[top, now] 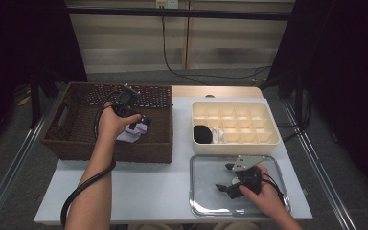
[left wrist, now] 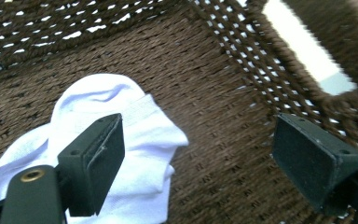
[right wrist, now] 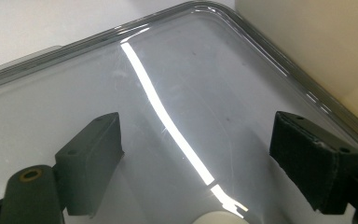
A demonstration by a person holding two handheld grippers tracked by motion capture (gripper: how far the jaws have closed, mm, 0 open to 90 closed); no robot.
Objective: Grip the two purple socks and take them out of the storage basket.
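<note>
The left gripper (left wrist: 196, 154) hovers jaws spread over a white sock (left wrist: 135, 154) lying on the woven basket (top: 76, 143) floor; the right gripper (right wrist: 196, 163), jaws apart, hangs above the metal tray (top: 206, 201).

Both forearms bare, no sleeves in the high view; each hand carries a black two-jaw handheld left gripper (top: 141, 120) and right gripper (top: 225, 177), the right one topped by a grey three-cornered plate (top: 246, 162); thick black cable (top: 79, 191) trails from the left unit along the forearm. Jaws are matte black blocks with flat rubbery pads (left wrist: 109, 158), small recessed screw holes on the outer faces; brass-coloured round rivet (left wrist: 32, 175) on the black link at lower left of each gripper view; right-hand pad (right wrist: 307, 161) looks scuffed at the edges.
</note>
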